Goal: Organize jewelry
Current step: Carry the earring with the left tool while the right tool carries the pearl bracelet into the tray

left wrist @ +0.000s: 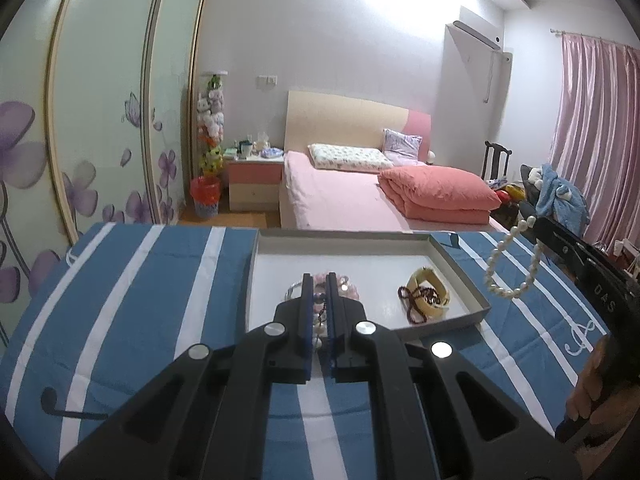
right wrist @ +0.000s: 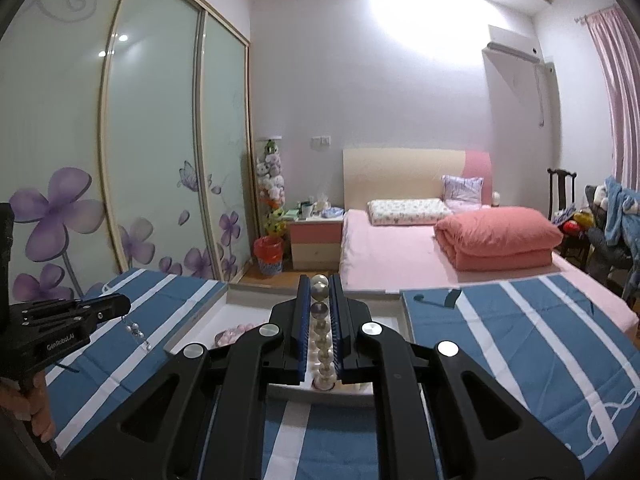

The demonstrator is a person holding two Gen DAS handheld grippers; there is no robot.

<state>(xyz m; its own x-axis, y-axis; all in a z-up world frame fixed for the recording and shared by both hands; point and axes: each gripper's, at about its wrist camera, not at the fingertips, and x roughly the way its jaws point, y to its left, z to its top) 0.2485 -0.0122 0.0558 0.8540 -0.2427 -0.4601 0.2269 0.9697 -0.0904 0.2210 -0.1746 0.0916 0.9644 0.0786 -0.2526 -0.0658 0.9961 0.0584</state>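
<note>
Jewelry sits in and above one shallow white tray (left wrist: 460, 272), which rests on a blue-and-white striped cloth (left wrist: 140, 288) in front of a pink bed (left wrist: 340, 200). From the right wrist view the tray is mostly hidden behind the gripper body; only a corner of it shows.

Two grippers are in view. The left gripper (left wrist: 319, 280) has its jaws closed to a narrow slit on a short beaded strand (left wrist: 319, 322), whose beads show only through the gap; its far end dangles as a thin chain in the right wrist view. The right gripper (right wrist: 320, 280) is likewise nearly closed, clamped on a pearl necklace (left wrist: 510, 264), one loop of which hangs free above the cloth just right of the tray.

Inside the tray lie three visible pieces: a pink bead bracelet (left wrist: 346, 284), partly covered by the left fingers, a cream bangle (left wrist: 430, 290), and a dark bead string (left wrist: 416, 300) draped across it.
</note>
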